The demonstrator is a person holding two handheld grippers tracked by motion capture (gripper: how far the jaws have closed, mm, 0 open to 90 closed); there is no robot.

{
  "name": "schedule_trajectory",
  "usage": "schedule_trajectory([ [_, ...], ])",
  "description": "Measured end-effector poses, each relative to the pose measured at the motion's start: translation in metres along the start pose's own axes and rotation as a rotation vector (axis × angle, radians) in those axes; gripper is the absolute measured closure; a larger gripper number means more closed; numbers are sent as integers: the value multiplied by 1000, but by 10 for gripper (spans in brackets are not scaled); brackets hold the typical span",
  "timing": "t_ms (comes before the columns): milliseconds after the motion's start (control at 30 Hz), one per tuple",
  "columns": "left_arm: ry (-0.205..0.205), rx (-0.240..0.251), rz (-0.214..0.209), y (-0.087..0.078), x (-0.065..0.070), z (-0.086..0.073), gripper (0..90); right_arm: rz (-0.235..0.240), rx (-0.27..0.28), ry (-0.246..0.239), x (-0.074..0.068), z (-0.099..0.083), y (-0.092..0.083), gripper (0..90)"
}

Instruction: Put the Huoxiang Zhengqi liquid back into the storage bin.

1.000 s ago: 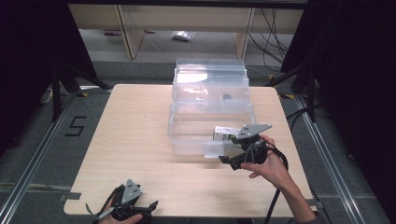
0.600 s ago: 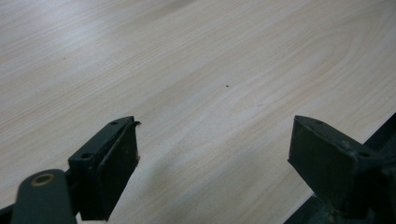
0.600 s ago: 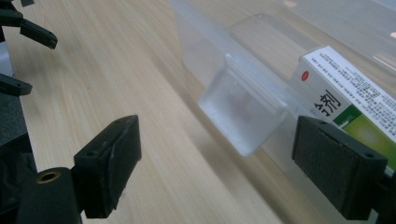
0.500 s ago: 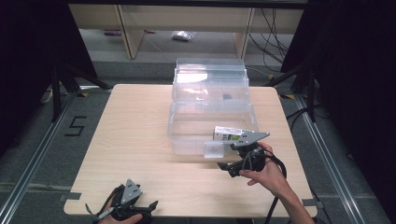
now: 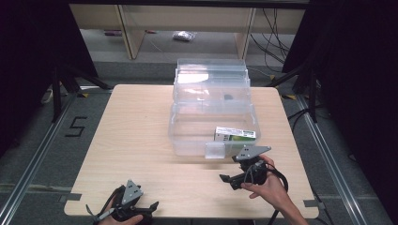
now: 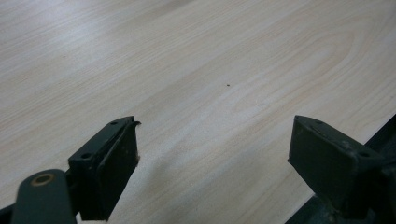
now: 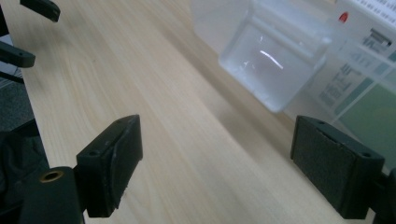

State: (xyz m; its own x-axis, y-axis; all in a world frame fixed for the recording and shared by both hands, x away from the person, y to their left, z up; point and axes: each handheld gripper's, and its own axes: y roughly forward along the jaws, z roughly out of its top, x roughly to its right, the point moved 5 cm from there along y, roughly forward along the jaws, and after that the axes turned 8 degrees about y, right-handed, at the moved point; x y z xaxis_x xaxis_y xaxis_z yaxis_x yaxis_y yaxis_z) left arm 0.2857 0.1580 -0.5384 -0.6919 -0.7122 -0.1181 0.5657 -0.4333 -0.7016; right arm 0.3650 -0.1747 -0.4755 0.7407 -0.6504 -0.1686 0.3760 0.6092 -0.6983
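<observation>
Gaping wide, empty: left gripper (image 5: 149, 206) over table (image 5: 136, 136) | right gripper (image 5: 226, 180) wide, empty, near clear bin (image 5: 187, 140)

A black "5" (image 5: 75, 126) is marked on the floor left of the tabletop. The green-and-white box (image 5: 235, 134) carries print too small to read.

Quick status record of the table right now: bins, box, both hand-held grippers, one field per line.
table: light wood
near bin: clear plastic, holds a green and white box at its right end
far bin: clear plastic, behind the near bin
left hand-held gripper: at the near table edge, jaws open, nothing between them
right hand-held gripper: in front of the near bin, jaws open, nothing between them
</observation>
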Motion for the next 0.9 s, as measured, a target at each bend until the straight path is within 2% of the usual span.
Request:
schedule_trajectory([
  [67,6,1,-4,0,0,0,151,-10,0,-12,0,-5,1,178],
  [133,4,2,-1,0,0,0,151,4,-7,-4,-1,-9,2,178],
  [200,5,3,-1,0,0,0,151,-7,-11,15,-2,-12,1,178],
  [267,-20,20,2,1,2,1,151,2,-5,10,-2,-14,2,178],
  [300,4,2,-5,-1,1,0,152,-1,-10,24,-4,-16,2,178],
  [333,1,7,-6,0,1,1,152,-6,-5,12,-2,-17,2,178],
  [367,-27,31,-2,1,3,2,151,-3,-8,9,-2,-19,2,178],
  [400,-3,11,-5,0,1,1,152,-4,-8,12,-2,-21,2,178],
  [533,3,7,-6,-1,1,1,152,-6,-10,29,-3,-28,0,179],
  [567,-32,36,0,1,3,2,151,4,-10,33,-4,-30,-1,179],
  [633,4,3,-5,-1,1,1,151,-4,-7,40,-3,-34,-2,179],
  [667,3,3,-5,-1,1,1,151,-2,-2,36,-2,-36,-3,179],
  [733,1,8,-6,-1,1,1,152,4,-5,60,-4,-41,-4,178],
  [800,3,4,-5,-1,1,1,151,7,2,38,-2,-44,-4,178],
  [833,4,3,-5,-1,1,1,152,11,-8,60,-2,-47,-5,178],
  [900,5,2,-3,-1,1,1,151,0,-5,57,0,-50,-6,176],
])
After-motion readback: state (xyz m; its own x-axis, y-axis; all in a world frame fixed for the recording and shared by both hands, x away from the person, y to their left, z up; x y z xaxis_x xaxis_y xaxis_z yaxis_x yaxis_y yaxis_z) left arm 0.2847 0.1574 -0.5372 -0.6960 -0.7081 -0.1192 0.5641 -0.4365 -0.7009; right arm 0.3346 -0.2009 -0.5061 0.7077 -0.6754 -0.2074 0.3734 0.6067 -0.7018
